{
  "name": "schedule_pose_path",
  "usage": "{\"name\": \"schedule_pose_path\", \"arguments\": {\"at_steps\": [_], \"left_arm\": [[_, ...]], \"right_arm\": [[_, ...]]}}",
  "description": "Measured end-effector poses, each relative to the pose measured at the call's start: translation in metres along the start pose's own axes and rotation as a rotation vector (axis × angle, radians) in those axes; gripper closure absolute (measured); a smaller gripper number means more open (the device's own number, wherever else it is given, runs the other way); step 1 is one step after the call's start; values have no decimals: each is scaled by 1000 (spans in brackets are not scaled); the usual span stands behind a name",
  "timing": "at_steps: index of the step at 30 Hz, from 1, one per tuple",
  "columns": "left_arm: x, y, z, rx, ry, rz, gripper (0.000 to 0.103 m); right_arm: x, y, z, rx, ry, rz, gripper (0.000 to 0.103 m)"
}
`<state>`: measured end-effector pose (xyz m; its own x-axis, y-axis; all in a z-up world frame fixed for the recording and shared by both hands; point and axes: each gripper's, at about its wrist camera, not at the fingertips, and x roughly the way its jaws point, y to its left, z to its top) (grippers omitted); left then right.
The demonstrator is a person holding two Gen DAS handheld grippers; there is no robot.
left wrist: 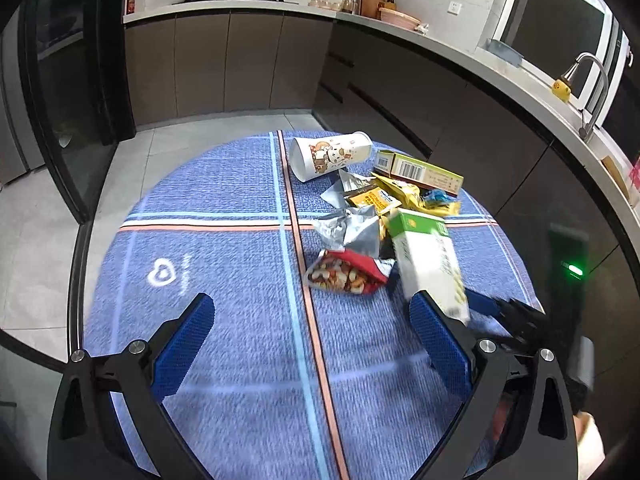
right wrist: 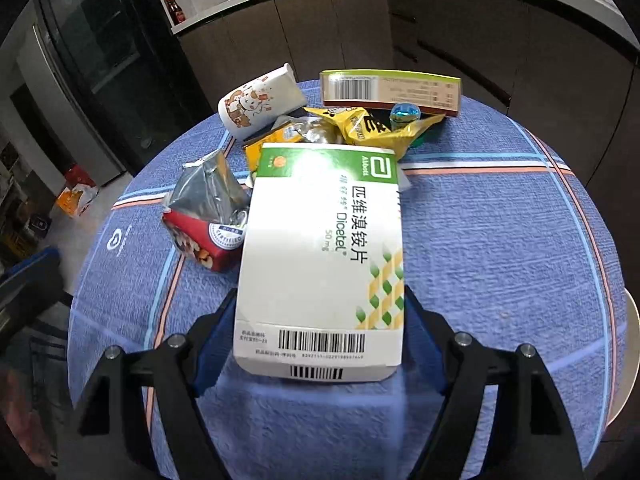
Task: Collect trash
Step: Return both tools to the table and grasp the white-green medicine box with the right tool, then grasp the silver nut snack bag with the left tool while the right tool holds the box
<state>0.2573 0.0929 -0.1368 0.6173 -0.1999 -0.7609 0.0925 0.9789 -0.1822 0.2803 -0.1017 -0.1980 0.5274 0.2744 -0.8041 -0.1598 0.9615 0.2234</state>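
A white-and-green medicine box [right wrist: 320, 240] lies between the blue pads of my right gripper [right wrist: 320, 294], which press on its two long sides. In the left wrist view the same box [left wrist: 428, 264] sits tilted at the near edge of the trash pile, with one right finger [left wrist: 482, 305] beside it. Behind it lie a red nut packet [left wrist: 344, 274], a silver foil bag [left wrist: 352, 228], yellow wrappers [left wrist: 400, 194], a long carton [left wrist: 420, 170] and a tipped paper cup [left wrist: 328, 154]. My left gripper [left wrist: 312, 300] hangs open over bare cloth, just short of the nut packet.
The trash lies on a round table under a blue checked cloth [left wrist: 220, 240]. Tiled floor and a dark glass door [left wrist: 60, 80] are to the left. A kitchen counter with a tap [left wrist: 592, 92] curves behind and to the right of the table.
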Motion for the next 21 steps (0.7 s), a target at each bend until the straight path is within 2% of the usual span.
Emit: {"name": "schedule_pose_path", "arguments": {"at_steps": [7, 10, 17, 21], "left_arm": [[47, -12, 20, 19, 40, -16, 9], [64, -17, 28, 26, 49, 9, 8], [85, -26, 33, 83, 79, 55, 8], [95, -22, 37, 53, 99, 45, 8]], "right_arm": [[-37, -25, -20, 11, -31, -49, 26], [-47, -33, -28, 17, -27, -72, 26], [-61, -45, -36, 47, -41, -60, 26], [-63, -45, -38, 44, -42, -57, 26]]}}
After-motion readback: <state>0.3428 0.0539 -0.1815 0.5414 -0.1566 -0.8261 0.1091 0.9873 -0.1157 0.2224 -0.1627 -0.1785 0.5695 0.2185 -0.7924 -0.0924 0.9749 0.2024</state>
